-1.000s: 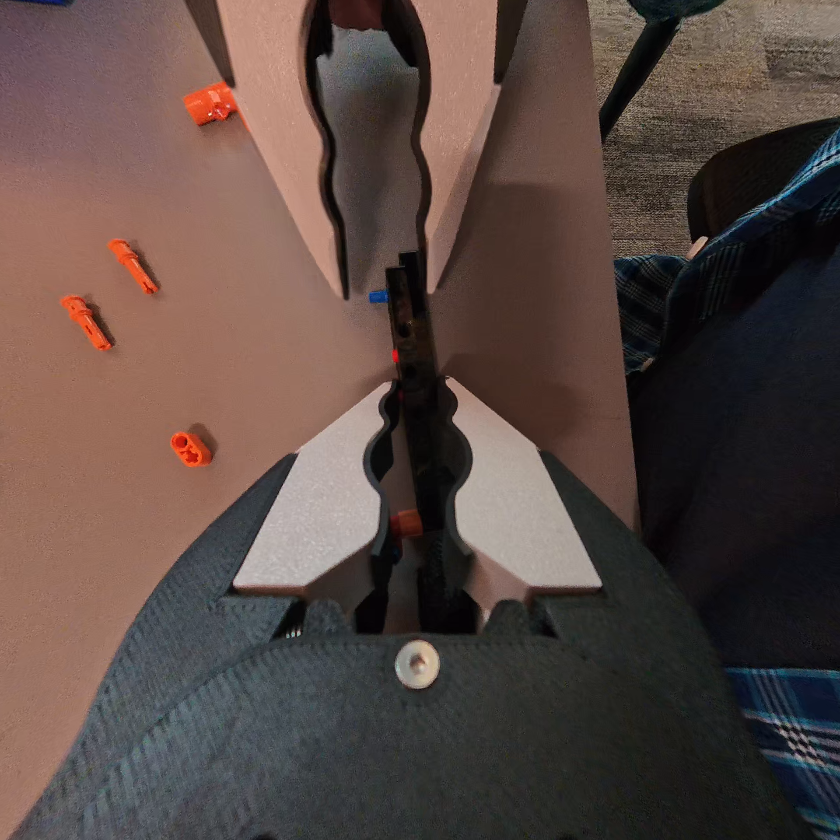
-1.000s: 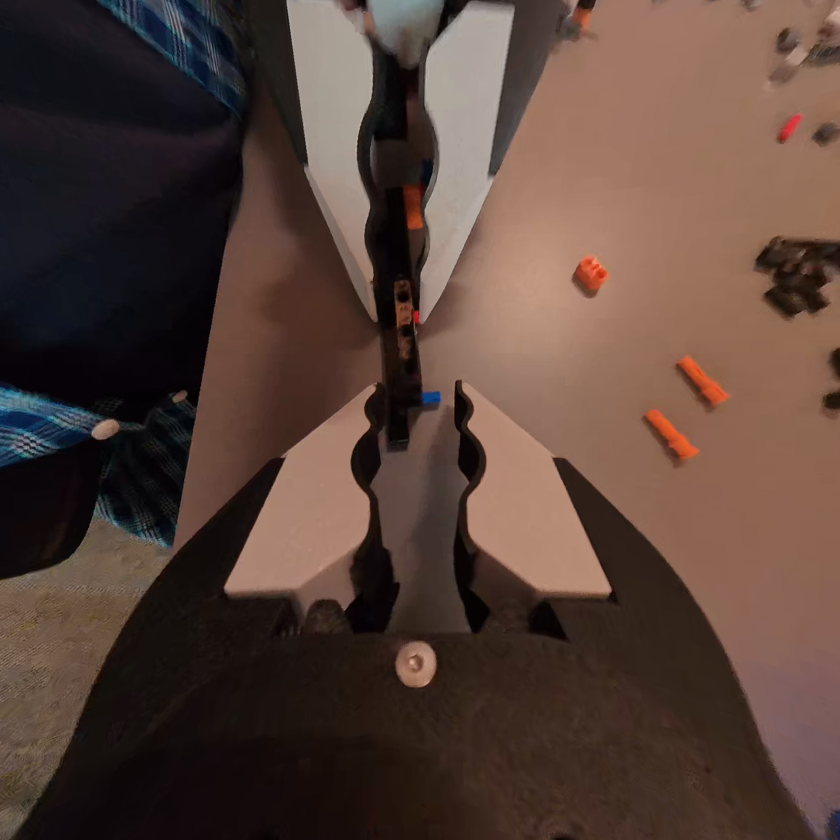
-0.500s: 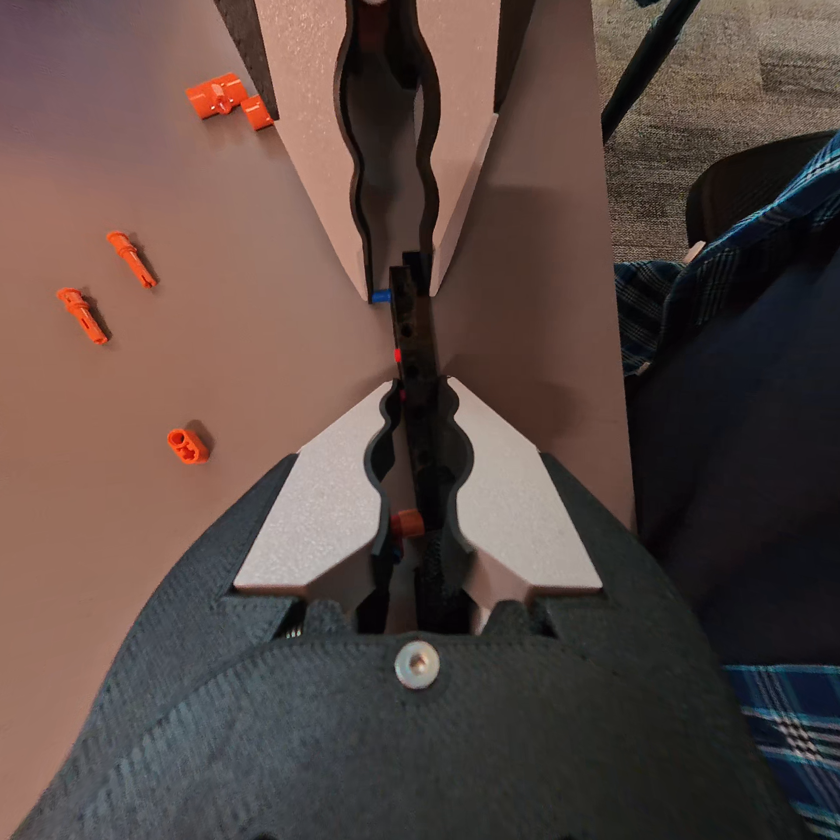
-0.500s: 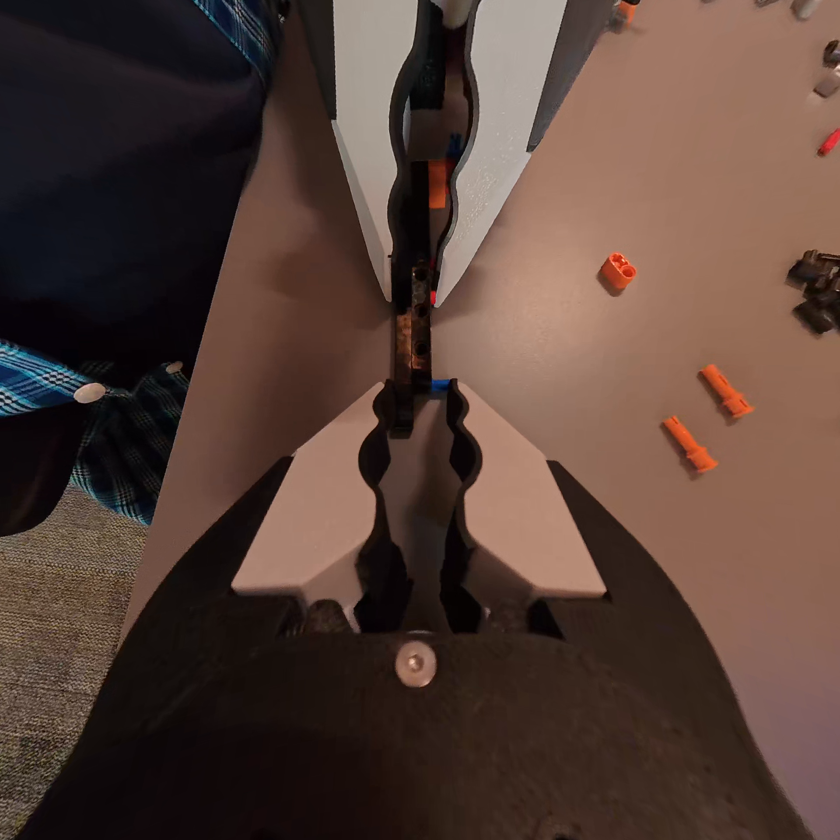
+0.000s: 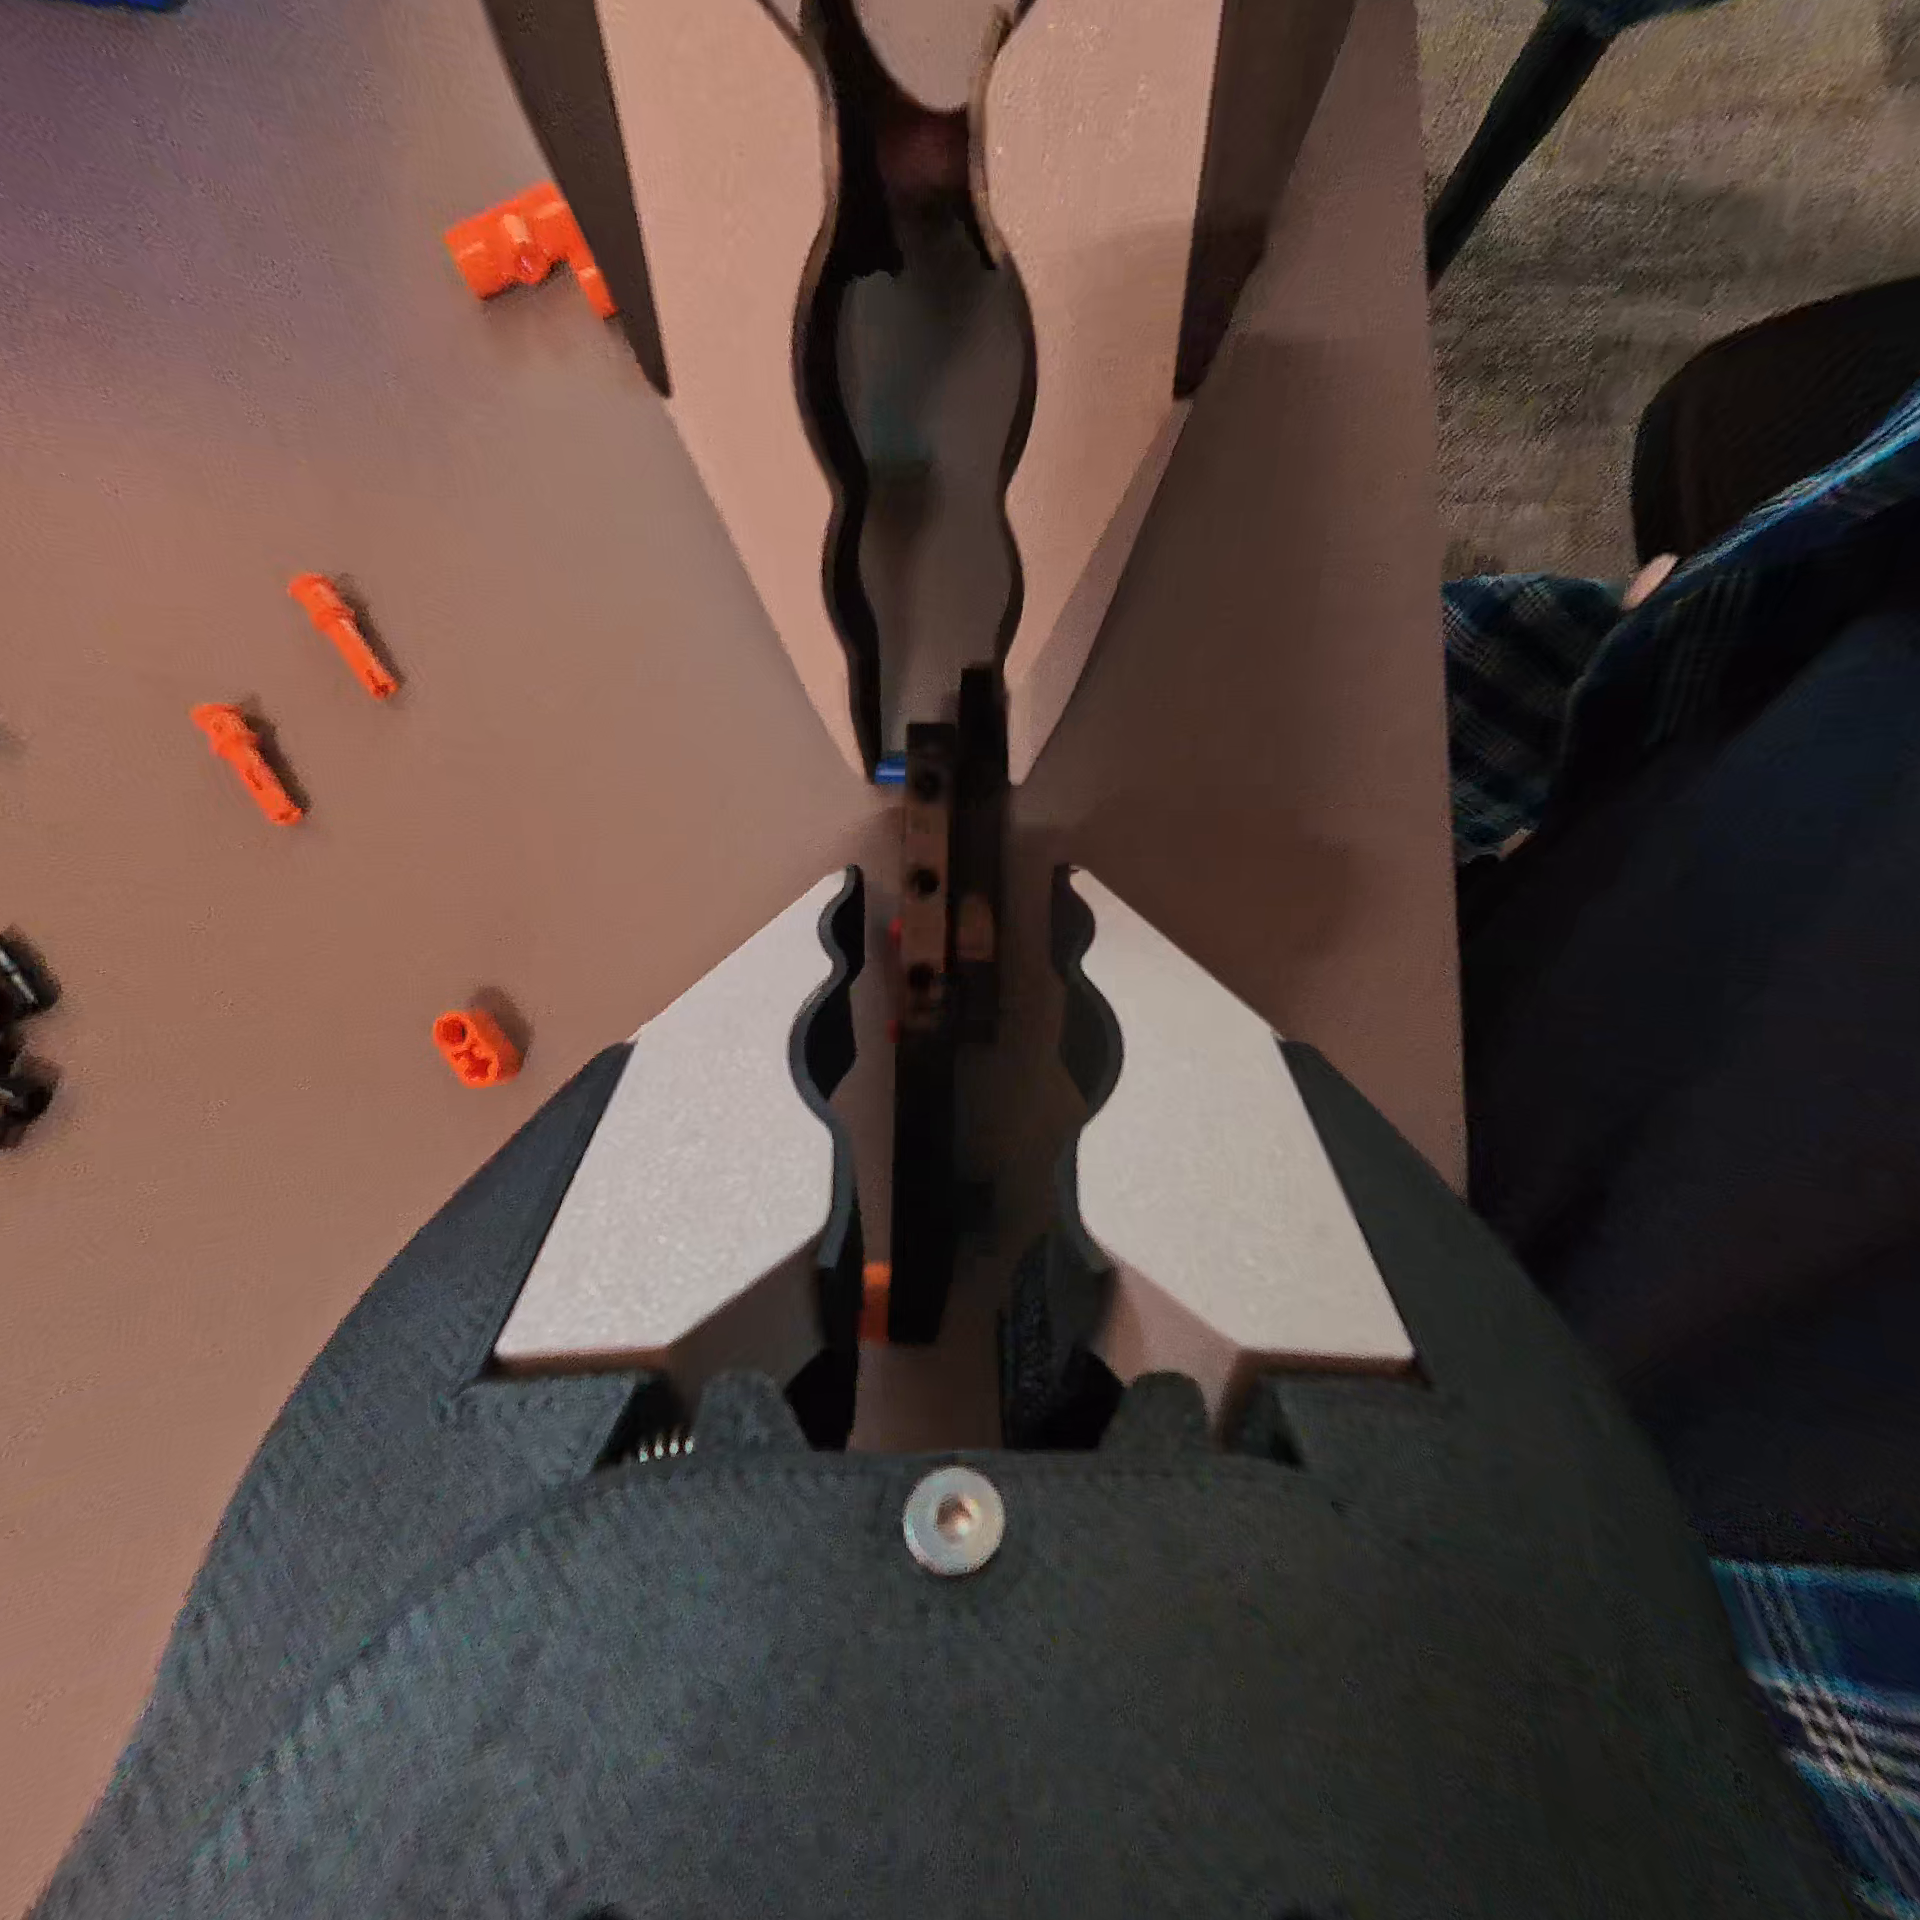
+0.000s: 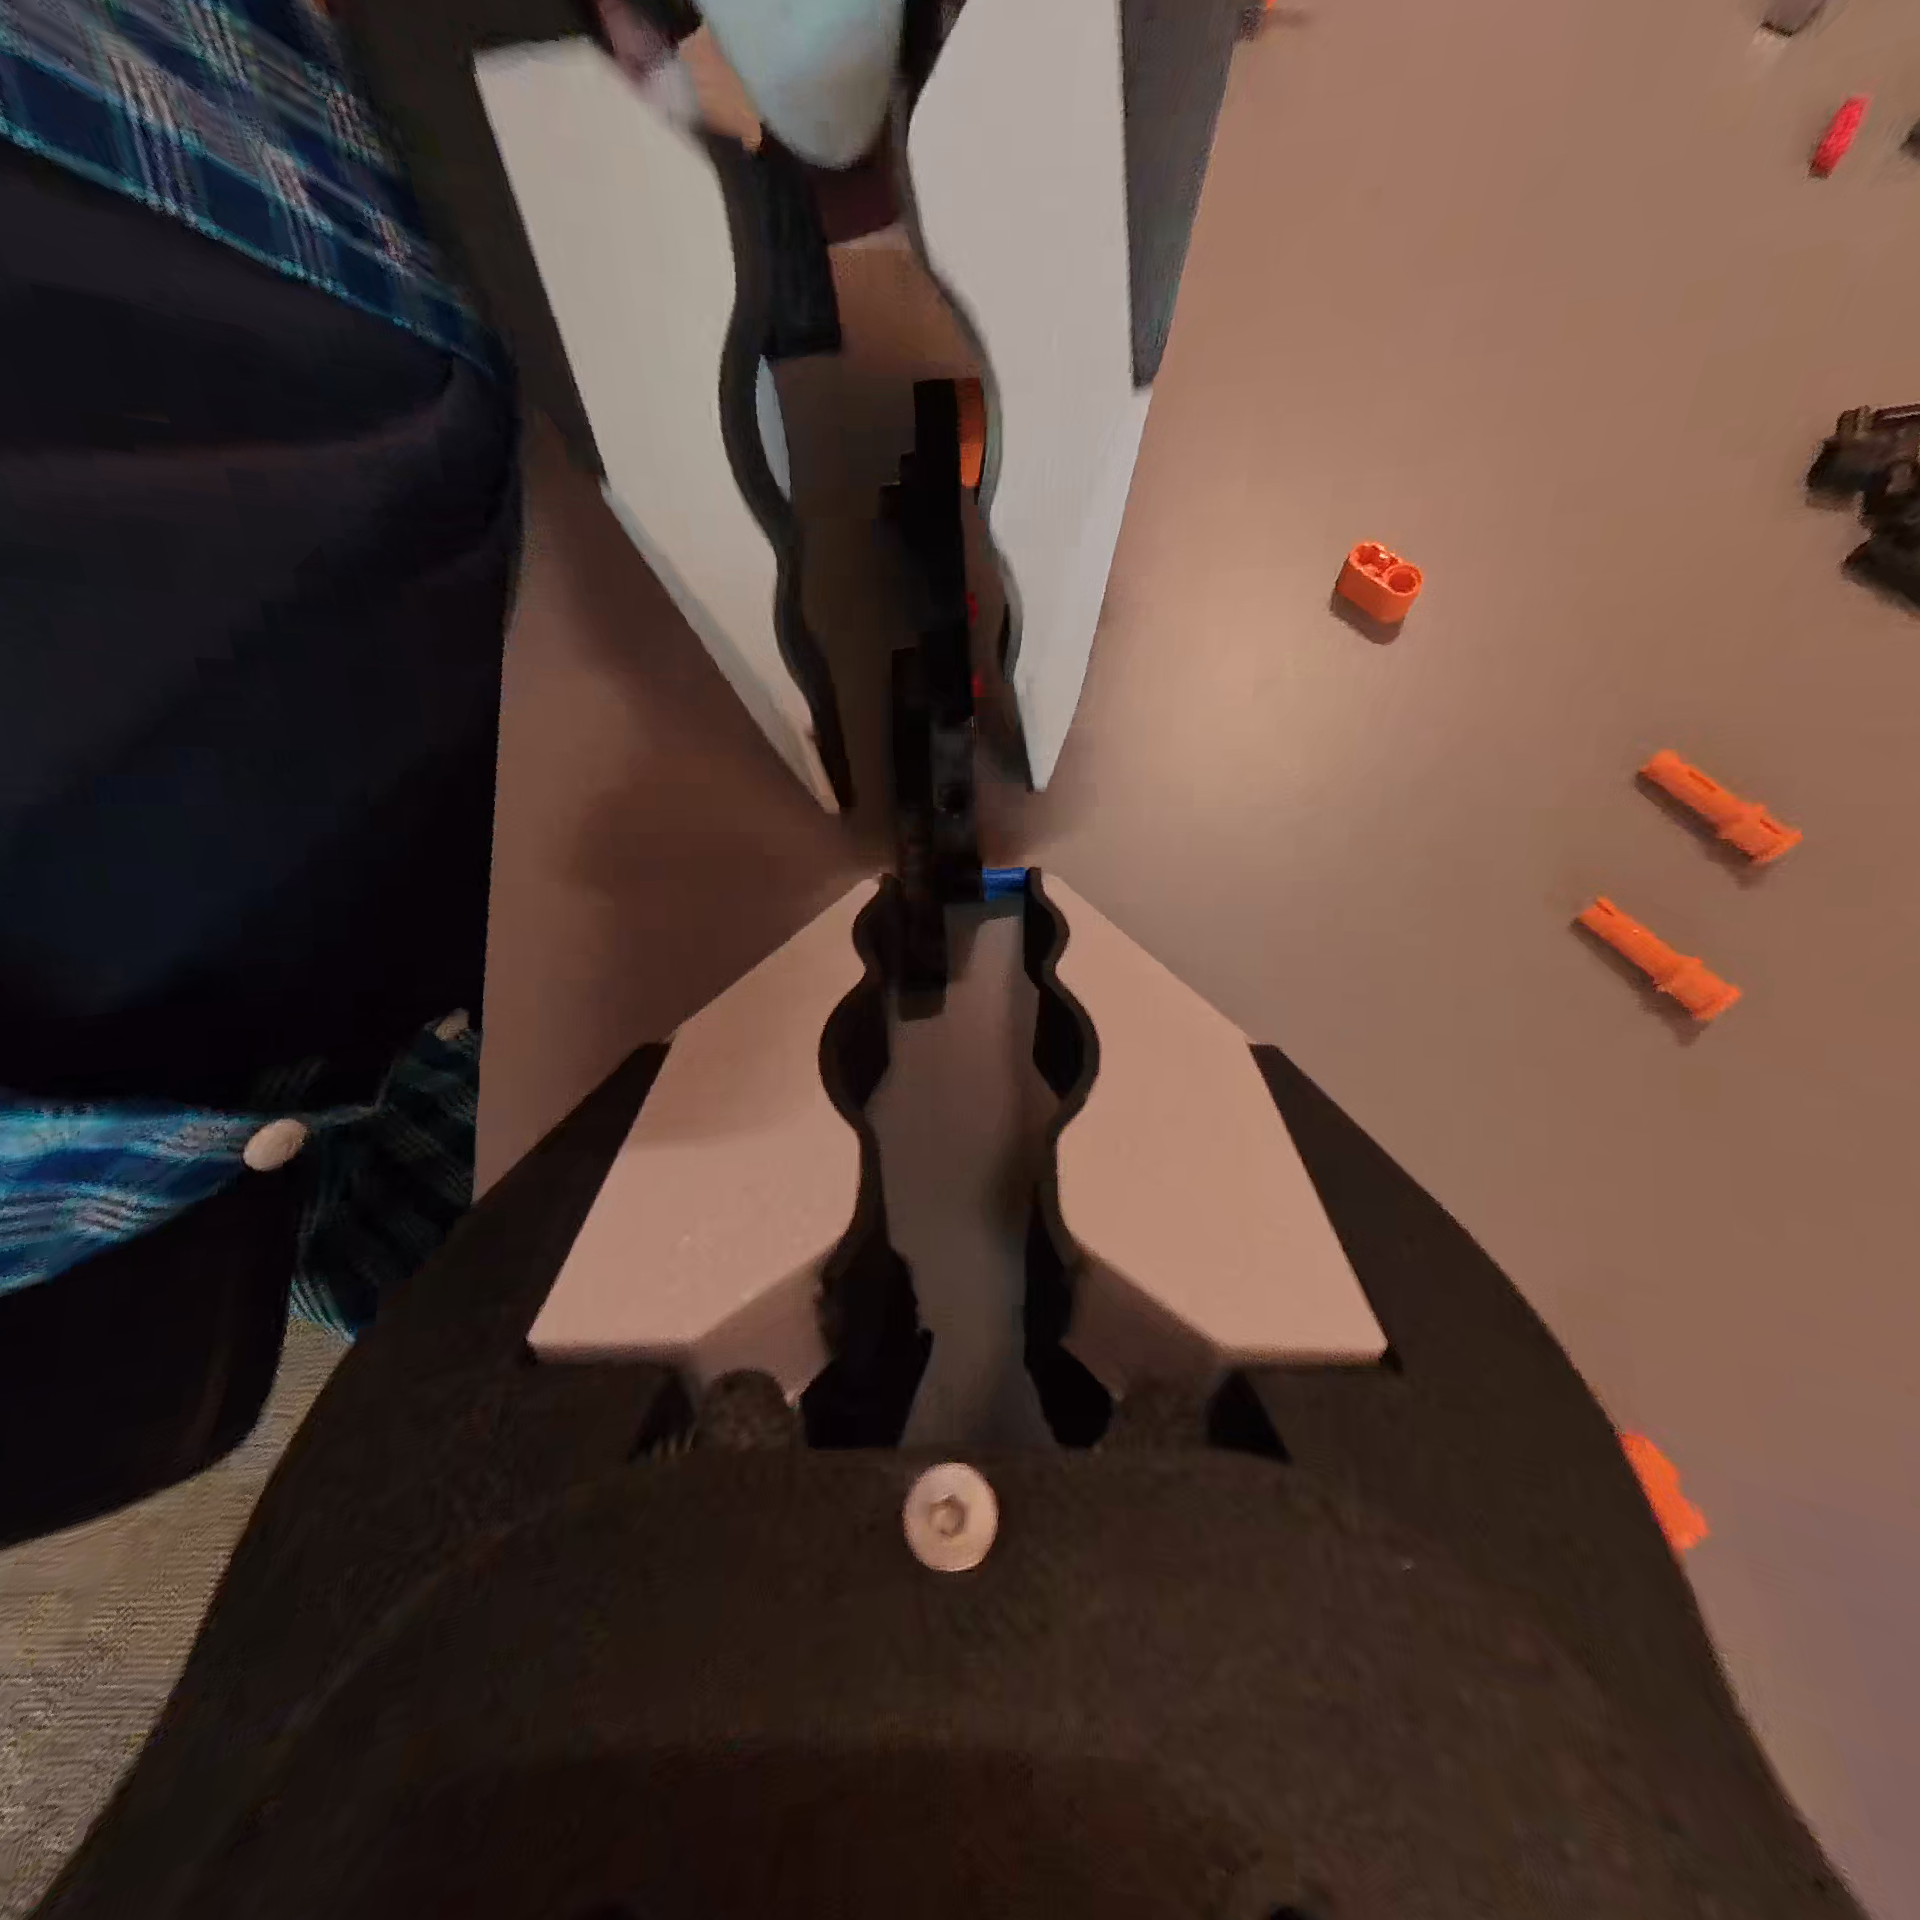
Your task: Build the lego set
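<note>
A long black beam assembly (image 5: 940,1039) carries a blue pin (image 5: 888,771) at its far end and an orange piece (image 5: 875,1299) at its near end. It hangs over the brown table (image 5: 623,935). My left gripper (image 5: 956,878) is open, with its fingers apart on either side of the beam and not touching it. My right gripper (image 5: 940,769) faces it and is shut on the far end. In the right wrist view the right gripper (image 6: 956,883) pinches the beam (image 6: 935,727) and the blue pin (image 6: 1003,883). The open left gripper (image 6: 930,795) is beyond.
Two orange pins (image 5: 343,634) (image 5: 249,764), an orange connector (image 5: 478,1047) and an orange elbow piece (image 5: 514,249) lie on the table beside the grippers. Black parts (image 6: 1870,499) and a red piece (image 6: 1839,145) lie farther out. The table edge (image 5: 1444,727) and a person's plaid shirt (image 5: 1818,1662) are close by. My two grippers' fingertips are within a few centimetres of each other.
My left gripper was shut on the beam and has opened. My right gripper moved in over the far end and closed on it.
</note>
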`<action>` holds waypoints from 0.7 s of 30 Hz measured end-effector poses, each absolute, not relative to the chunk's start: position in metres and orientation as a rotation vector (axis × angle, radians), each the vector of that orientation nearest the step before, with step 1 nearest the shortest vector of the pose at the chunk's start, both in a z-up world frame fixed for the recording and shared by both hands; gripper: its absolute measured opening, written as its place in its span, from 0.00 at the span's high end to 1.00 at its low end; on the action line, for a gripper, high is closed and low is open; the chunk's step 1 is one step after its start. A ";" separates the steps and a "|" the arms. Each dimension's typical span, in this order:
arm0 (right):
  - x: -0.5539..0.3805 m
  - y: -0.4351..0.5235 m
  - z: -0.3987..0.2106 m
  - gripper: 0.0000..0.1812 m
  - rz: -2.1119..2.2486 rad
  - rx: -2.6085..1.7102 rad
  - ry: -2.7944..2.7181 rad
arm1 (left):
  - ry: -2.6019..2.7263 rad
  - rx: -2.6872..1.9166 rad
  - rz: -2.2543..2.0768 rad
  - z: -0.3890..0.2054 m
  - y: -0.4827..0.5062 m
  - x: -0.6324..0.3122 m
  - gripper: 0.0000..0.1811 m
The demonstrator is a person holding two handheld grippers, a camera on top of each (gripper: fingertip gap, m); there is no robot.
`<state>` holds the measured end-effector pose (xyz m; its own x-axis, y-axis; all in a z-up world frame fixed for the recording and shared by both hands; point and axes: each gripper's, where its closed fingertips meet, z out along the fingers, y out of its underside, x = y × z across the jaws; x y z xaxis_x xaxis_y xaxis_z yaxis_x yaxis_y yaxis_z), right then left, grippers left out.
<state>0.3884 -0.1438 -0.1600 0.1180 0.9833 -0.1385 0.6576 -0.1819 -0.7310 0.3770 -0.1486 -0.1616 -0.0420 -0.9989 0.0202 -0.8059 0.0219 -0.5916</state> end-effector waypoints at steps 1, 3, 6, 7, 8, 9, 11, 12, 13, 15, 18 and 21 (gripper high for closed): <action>0.386 -0.145 -0.160 0.88 0.861 -1.917 -1.577 | 1.908 -1.836 -0.613 -0.165 -0.147 0.379 0.83; 0.383 -0.142 -0.160 0.88 0.837 -1.925 -1.552 | 1.912 -1.841 -0.601 -0.165 -0.145 0.379 0.88; 0.386 -0.141 -0.154 0.87 0.824 -1.881 -1.554 | 1.910 -1.829 -0.617 -0.165 -0.147 0.379 0.91; 0.388 -0.140 -0.152 0.85 0.838 -1.879 -1.543 | 1.902 -1.833 -0.644 -0.164 -0.148 0.379 0.91; 0.390 -0.140 -0.152 0.84 0.851 -1.873 -1.541 | 1.890 -1.826 -0.673 -0.163 -0.148 0.379 0.91; 0.391 -0.141 -0.151 0.84 0.868 -1.852 -1.546 | 1.873 -1.826 -0.703 -0.161 -0.148 0.379 0.91; 0.390 -0.142 -0.153 0.85 0.857 -1.824 -1.580 | 1.884 -1.819 -0.718 -0.161 -0.149 0.377 0.91; 0.389 -0.143 -0.154 0.85 0.845 -1.811 -1.604 | 1.899 -1.796 -0.720 -0.160 -0.150 0.377 0.91; 0.387 -0.144 -0.154 0.83 0.843 -1.791 -1.621 | 1.917 -1.773 -0.731 -0.159 -0.153 0.378 0.91; 0.385 -0.147 -0.154 0.83 0.846 -1.765 -1.655 | 1.941 -1.718 -0.697 -0.158 -0.154 0.378 0.91; 0.382 -0.150 -0.154 0.87 0.818 -1.714 -1.696 | 1.969 -1.662 -0.621 -0.157 -0.153 0.377 0.91; 0.382 -0.151 -0.155 0.87 0.792 -1.689 -1.708 | 1.986 -1.617 -0.567 -0.158 -0.153 0.376 0.91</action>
